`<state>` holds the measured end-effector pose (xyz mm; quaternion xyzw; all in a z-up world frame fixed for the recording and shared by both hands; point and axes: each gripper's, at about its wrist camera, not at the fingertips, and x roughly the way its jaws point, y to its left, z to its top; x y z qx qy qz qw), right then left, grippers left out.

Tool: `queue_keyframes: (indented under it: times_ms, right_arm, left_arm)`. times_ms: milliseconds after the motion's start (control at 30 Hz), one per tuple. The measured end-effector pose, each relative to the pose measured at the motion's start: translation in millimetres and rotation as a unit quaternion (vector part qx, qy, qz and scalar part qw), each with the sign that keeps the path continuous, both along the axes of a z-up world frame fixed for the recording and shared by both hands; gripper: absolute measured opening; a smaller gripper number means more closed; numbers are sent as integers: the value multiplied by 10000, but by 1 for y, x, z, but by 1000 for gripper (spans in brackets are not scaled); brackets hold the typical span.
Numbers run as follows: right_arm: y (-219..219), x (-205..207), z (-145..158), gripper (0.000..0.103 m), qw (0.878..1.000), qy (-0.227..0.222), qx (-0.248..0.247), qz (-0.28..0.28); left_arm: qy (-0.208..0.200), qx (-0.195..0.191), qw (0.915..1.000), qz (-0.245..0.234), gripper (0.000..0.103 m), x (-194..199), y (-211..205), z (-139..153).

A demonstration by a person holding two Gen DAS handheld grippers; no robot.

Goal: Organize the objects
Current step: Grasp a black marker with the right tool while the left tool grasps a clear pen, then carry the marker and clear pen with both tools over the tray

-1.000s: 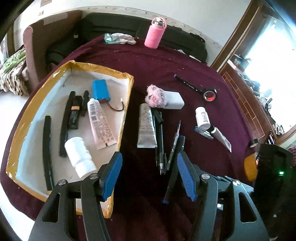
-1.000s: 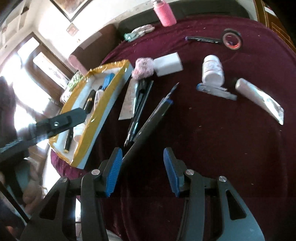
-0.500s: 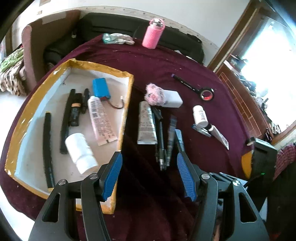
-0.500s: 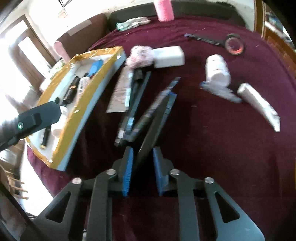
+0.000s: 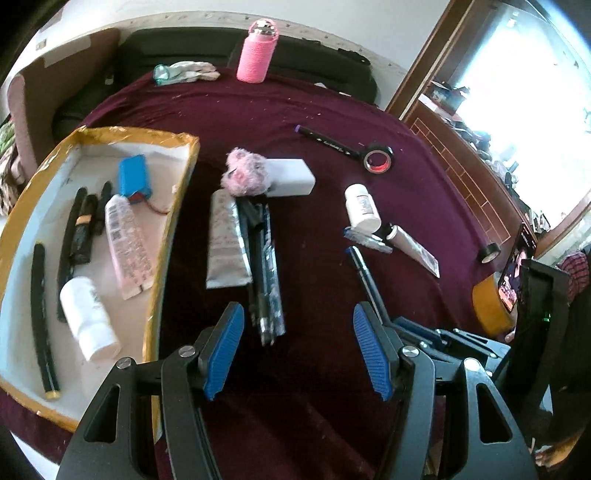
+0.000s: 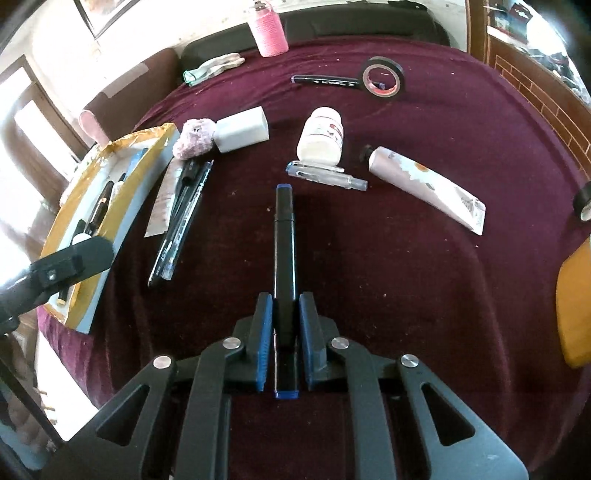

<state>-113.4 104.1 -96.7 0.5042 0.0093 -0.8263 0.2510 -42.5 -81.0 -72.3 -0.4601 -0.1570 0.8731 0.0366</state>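
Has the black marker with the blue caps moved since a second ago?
Yes. The black marker lay slanted against the pen bundle; now the right gripper is shut on it, well apart from the bundle, pointing toward the white bottle.

Two wrist cameras, both looking steeply down along their own fingers at one table.

The left view looks from close above the cloth (image 5: 317, 110), with the tray (image 5: 162, 236) at its left. The right view faces the same way from further right, with the tray (image 6: 122, 218) at its left edge. Both share the pink bottle (image 5: 256, 51) (image 6: 267, 31), the tape roll (image 5: 378, 158) (image 6: 383, 76) and the white bottle (image 5: 362, 206) (image 6: 320, 136).
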Motion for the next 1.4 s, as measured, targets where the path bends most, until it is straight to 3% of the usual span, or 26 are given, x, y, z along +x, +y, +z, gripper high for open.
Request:
queue_keyframes:
  times_ms: [167,267,600,667,900,1033,1233,1300,1400]
  right_arm:
    - [10,0,-2,13,9999,-50,-137,5]
    - [15,-3,-3,13,9998,-54,-183,-28]
    - [20,-8,-5,13,9994,-109,-314,22]
    - [19,-8,-5,13,9995,-94,-313,22]
    - [15,-9,-8,13,9998,24,-202,73]
    - [11,-9,-8,13,9997,157,-123,110]
    - [9,-3,-8,13,9994,218,-43,253]
    - [9,-3,-8,13,9994,219,-28,254]
    - [7,-5,-8,14,9996,207,-31,210]
  left_arm:
    - [-1,46,9999,-113,54,-18,9,-7]
    - [-107,35,9999,-75,39,-31,12,-15]
    - [-766,-204,9967,201,37,-58,10,-46]
    - [-728,-264,9969,170,36,-60,11,-46]
    - [-743,-685,9948,139,7,-69,18,-47]
    - [-765,-718,9945,9,6,-63,20,-46]
    - [-897,-444,9948,-184,6,-33,27,-45]
    - [-822,-574,9947,-250,7,-30,29,-47]
    - [-706,-459,9963,-161,7,-34,24,-47]
